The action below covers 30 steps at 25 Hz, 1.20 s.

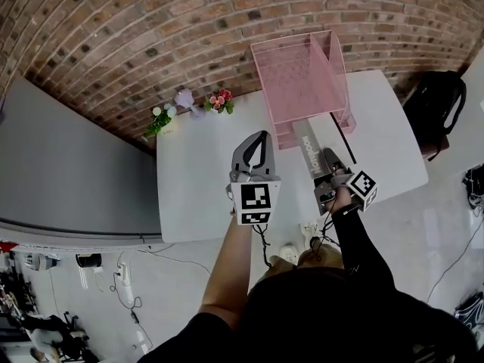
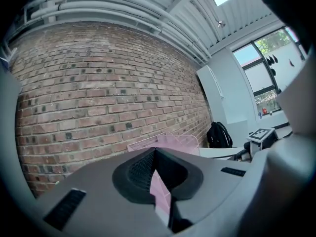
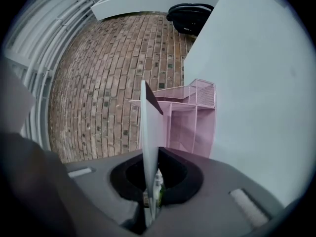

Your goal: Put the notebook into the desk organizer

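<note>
Right claw [image 3: 151, 154] pinches the notebook [image 3: 148, 117] edge-on, jutting ahead of it; left claw [image 1: 262, 137] closed, empty.

In the right gripper view the notebook [image 3: 149, 127] is standing edge-on, so its cover is not showing. Its lower end is disappearing between the closed jaws of the right gripper [image 3: 153, 157], and it is masking the left part of the pink desk organizer [image 3: 190, 117]. In the left gripper view the left gripper [image 2: 157, 154] is blocking all of the desk organizer but its top rim and a pink sliver. In the head view the person's head and shoulders [image 1: 325, 308] are covering the near edge of the table [image 1: 197, 187]. The sprigs [image 1: 219, 100] by the wall are showing too small to tell, possibly flowers. The picture's edge is cutting off the clutter [image 1: 45, 331] at lower left.
</note>
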Each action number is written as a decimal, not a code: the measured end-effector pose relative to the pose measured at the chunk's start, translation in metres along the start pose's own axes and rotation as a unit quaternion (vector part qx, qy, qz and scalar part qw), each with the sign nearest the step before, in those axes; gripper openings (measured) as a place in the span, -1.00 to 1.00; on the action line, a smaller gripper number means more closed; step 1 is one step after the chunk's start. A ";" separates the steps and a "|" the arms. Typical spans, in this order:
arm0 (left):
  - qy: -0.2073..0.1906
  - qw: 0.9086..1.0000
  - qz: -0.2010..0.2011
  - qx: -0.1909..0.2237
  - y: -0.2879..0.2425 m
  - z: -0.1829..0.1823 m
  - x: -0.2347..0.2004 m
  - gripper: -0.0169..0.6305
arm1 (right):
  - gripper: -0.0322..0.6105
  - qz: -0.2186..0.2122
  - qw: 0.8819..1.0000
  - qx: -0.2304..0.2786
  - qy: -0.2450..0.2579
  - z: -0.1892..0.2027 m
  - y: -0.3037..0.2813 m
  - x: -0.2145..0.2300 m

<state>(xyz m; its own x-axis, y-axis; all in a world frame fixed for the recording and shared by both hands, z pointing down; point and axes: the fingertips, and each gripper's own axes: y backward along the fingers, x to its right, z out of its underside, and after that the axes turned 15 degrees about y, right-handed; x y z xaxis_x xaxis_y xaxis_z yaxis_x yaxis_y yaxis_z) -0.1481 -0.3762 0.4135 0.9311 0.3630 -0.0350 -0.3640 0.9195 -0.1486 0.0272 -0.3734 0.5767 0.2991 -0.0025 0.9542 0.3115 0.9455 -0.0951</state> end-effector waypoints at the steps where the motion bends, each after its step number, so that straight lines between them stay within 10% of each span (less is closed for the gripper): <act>1: -0.001 1.000 -0.002 -0.002 -0.004 0.000 -0.001 -0.92 | -0.88 0.008 1.000 -0.002 -0.005 -0.001 -0.004 0.005; 30: 0.004 0.998 -0.048 -0.036 -0.066 0.018 -0.028 -0.92 | -0.87 0.042 0.998 -0.037 -0.033 -0.011 -0.091 0.030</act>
<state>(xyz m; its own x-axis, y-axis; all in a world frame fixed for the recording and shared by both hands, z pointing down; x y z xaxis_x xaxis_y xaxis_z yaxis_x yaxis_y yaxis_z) -0.1510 -0.4441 0.4421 0.9618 0.2726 -0.0245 -0.2711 0.9367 -0.2217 0.0177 -0.4632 0.6104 0.2686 0.0997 0.9581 0.3537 0.9149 -0.1943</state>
